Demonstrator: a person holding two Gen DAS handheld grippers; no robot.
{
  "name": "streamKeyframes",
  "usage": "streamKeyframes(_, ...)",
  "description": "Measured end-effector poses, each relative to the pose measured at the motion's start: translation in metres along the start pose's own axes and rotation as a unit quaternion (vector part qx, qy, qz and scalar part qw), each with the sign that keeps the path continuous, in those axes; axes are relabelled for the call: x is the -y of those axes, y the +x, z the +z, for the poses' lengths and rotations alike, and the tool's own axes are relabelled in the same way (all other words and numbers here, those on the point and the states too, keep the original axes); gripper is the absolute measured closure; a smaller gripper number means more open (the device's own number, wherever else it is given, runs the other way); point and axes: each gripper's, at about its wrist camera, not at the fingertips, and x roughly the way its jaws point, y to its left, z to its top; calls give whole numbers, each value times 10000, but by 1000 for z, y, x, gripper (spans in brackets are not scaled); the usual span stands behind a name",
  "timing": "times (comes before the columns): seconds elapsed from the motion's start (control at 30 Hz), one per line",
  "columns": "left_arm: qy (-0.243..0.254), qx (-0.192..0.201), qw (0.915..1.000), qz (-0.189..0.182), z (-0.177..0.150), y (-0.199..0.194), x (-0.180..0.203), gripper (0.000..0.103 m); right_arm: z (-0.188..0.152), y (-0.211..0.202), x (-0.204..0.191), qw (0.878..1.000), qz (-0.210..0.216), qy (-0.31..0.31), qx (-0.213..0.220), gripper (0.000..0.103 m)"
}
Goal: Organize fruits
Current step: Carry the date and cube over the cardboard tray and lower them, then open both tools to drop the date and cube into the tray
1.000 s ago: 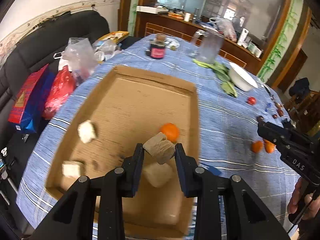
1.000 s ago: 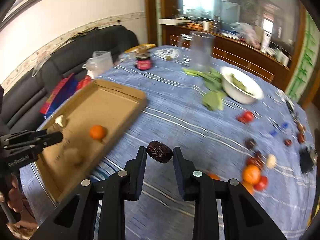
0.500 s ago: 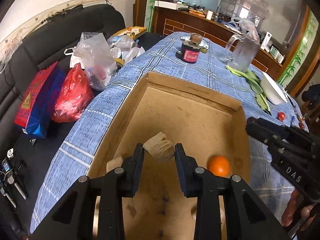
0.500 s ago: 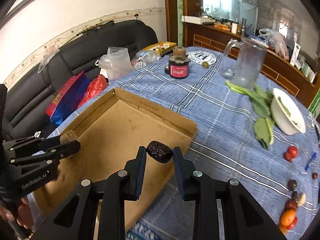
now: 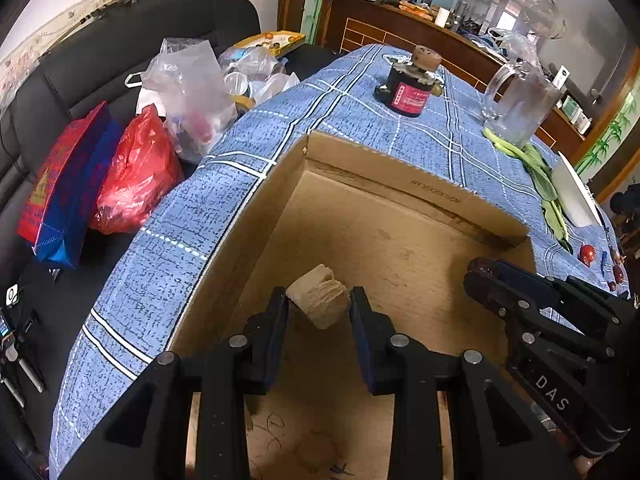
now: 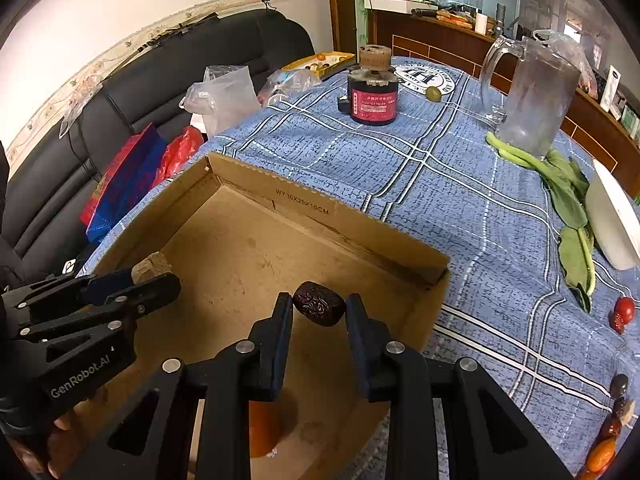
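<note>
An open cardboard box point(image 5: 436, 196) point(image 6: 304, 204) lies on the blue checked tablecloth. My left gripper point(image 5: 319, 306) is shut on a pale beige chunk point(image 5: 319, 300), held above the box floor near its left wall. My right gripper point(image 6: 319, 308) is shut on a dark red date point(image 6: 319, 304), hovering over the box near its right wall. In the right wrist view the left gripper point(image 6: 154, 276) shows at the left with the chunk point(image 6: 150, 265). In the left wrist view the right gripper point(image 5: 478, 274) enters from the right. An orange point(image 6: 262, 426) lies in the box, partly hidden by my right gripper.
On the cloth stand a black and red jar point(image 6: 374, 94), a glass pitcher point(image 6: 534, 96), green leaves point(image 6: 568, 196) and a white bowl point(image 6: 612, 220). Small red and orange fruits point(image 6: 622, 312) lie at the right edge. Bags point(image 5: 132, 168) sit on a black sofa.
Both grippers have moved forward and down over the box, each keeping its load. The box's far wall is now much closer, and the orange has slipped under the right gripper.
</note>
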Motion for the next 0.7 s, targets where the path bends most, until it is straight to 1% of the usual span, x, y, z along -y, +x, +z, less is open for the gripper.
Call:
streamKeyframes(0.33, 50, -34, 10000, 35, 1, 3, 1, 72, -1, 10, -2, 9999, -83, -79, -94, 73)
streamKeyframes(0.43, 46, -28, 10000, 59, 1, 2, 0, 72, -2, 11, 0, 9998, -82, -69, -147, 72)
streamKeyframes(0.47, 53, -35, 9999, 85, 1, 1, 0, 71, -3, 11, 1, 9999, -72, -75, -129, 69)
streamKeyframes(0.5, 52, -35, 9999, 105, 0, 1, -1, 71, -3, 9, 0, 9999, -79, -91, -112, 62)
streamKeyframes(0.53, 48, -33, 9999, 114, 0, 0, -2, 67, -3, 8, 0, 9999, -90, -116, -85, 58)
streamKeyframes(0.57, 43, -23, 9999, 138, 0, -1, -3, 64, -3, 6, -1, 9998, -120, -137, -56, 48)
streamKeyframes(0.6, 35, -7, 9999, 167, 0, -2, -4, 63, -3, 3, -2, 9997, -188, -169, 5, 43)
streamKeyframes(0.7, 18, 10, 9998, 178, -2, -6, -6, 61, -4, -2, -2, 9995, -229, -199, 54, 43)
